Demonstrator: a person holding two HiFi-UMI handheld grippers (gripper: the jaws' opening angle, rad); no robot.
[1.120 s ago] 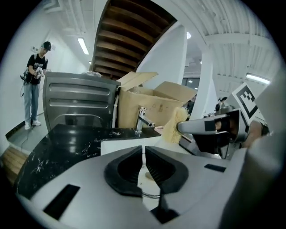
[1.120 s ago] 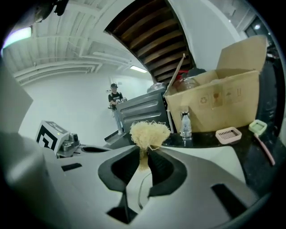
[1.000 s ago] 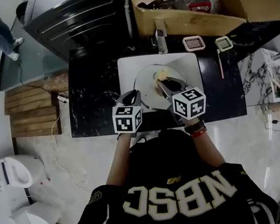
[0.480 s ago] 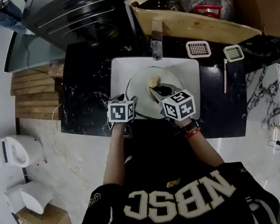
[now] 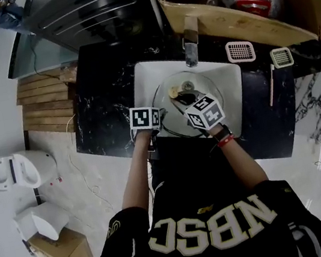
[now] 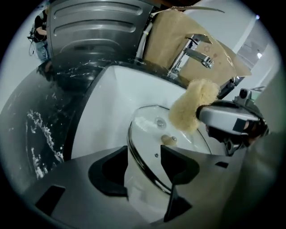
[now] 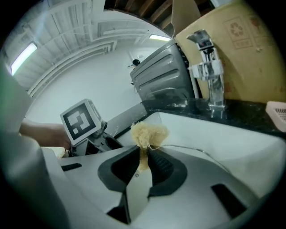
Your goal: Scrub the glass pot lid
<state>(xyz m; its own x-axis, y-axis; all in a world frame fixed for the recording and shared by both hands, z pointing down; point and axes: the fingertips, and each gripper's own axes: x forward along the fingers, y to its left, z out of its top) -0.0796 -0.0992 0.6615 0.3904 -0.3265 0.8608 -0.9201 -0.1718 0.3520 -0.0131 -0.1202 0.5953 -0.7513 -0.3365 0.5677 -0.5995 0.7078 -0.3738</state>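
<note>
The glass pot lid point(image 5: 203, 84) lies in the white sink point(image 5: 230, 91), its knob point(image 6: 169, 140) facing up. My left gripper point(image 6: 144, 162) is at the lid's near left edge. Its jaws have just been opening and stand open, with the steel rim point(image 6: 139, 154) running between them and no pad pressing on it. My right gripper point(image 7: 144, 160) is shut on a pale yellow fibrous scrubber point(image 7: 147, 133). In the left gripper view the scrubber point(image 6: 194, 109) hangs just above the lid's top, near the knob.
A chrome faucet point(image 6: 195, 50) stands at the sink's back edge. Black marbled counter point(image 5: 106, 112) surrounds the sink. An open cardboard box point(image 5: 231, 3) and a dark ribbed appliance point(image 5: 92, 11) sit behind. Two small strainers point(image 5: 240, 51) lie on the counter at right.
Both grippers have come down towards the sink. The lid now sits lower and flatter in the basin, and the scrubber is closer to its top.
</note>
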